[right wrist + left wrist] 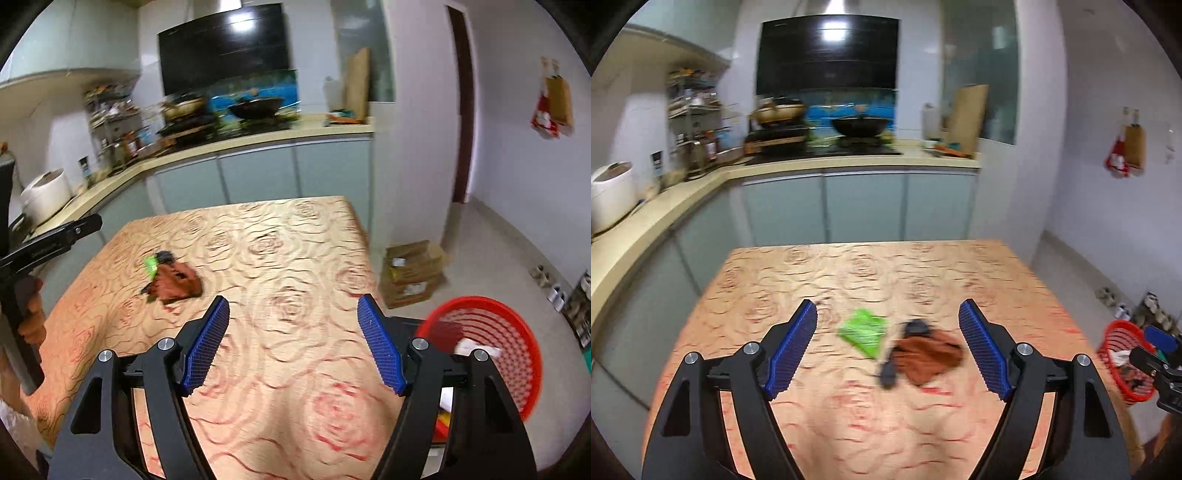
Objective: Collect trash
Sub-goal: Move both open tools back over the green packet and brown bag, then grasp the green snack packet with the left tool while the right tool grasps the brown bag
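Note:
A green wrapper (863, 329) lies on the rose-patterned table (849, 424), next to a brown crumpled piece (931, 355) and a dark object (889, 371). My left gripper (888, 349) is open and empty, held above the table with these items between its fingers in view. The same pile shows in the right wrist view, the brown piece (176, 283) and green wrapper (151, 266) at left. My right gripper (293, 341) is open and empty over the table's right part. A red mesh basket (495, 347) with trash in it sits low beside the table's right edge; it also shows in the left wrist view (1123, 363).
A kitchen counter (701, 184) with a rice cooker (611, 195), stove and wok (858, 125) runs behind and to the left. A cardboard box (412, 273) stands on the floor past the table's right corner. The left gripper's body (48, 247) shows at the left.

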Motion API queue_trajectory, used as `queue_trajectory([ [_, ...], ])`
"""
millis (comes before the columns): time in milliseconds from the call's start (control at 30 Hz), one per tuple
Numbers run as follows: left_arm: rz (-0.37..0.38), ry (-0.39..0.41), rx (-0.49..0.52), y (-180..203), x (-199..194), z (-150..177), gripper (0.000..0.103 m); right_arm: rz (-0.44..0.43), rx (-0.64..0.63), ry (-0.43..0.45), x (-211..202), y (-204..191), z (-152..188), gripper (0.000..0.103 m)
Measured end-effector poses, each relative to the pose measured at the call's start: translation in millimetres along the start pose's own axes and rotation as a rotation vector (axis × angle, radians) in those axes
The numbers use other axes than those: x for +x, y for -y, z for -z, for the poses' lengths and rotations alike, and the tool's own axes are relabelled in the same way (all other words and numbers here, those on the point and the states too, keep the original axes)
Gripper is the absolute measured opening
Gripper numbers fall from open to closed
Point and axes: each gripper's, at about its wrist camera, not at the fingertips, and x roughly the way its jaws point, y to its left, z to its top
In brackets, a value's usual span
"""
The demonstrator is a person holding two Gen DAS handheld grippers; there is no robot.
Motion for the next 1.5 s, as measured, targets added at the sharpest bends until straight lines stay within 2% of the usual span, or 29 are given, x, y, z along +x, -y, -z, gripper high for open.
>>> queue_trajectory([
  [233, -0.049, -0.02, -0.051, -45.3, 15.6, 3.5, 0.079, -0.049, -0.051, -0.028, 27.7, -40.2, -8.4, 0.07],
  [500, -0.045, -0.089, -0.061, -57.9, 51.7, 17.1, 0.079, -0.081, -0.1, -0.077, 63.2, -67.7, -16.2, 0.07],
  [700, 0.001, -0.16, -0.027, -51.6, 83.9, 24.8, 0.079, -0.088, -0.14, -0.126, 92.4, -79.6, -16.6, 0.07],
  [1033, 0.064, -0.271, 0.063, -35.2, 145.2, 27.6, 0.079, -0.108, -0.154, -0.164, 118.3, -81.6, -16.7, 0.07],
  [1300, 0.062, -0.281, 0.084, -32.0, 165.0, 29.3, 0.079, -0.184, -0.248, -0.214, 149.2, -101.6, -20.6, 0.069],
  [1367, 0.051, -0.282, 0.095, -31.2, 167.1, 29.0, 0.075, -0.202, -0.276, -0.225, 158.1, -108.0, -21.3, 0.069],
  [1433, 0.046, -0.295, 0.1, -31.7, 171.2, 29.6, 0.058, -0.215, -0.297, -0.232, 165.2, -112.1, -22.5, 0.069],
  [1500, 0.044, -0.312, 0.092, -34.3, 175.5, 32.0, 0.049, -0.231, -0.314, -0.239, 171.3, -115.2, -24.9, 0.069],
])
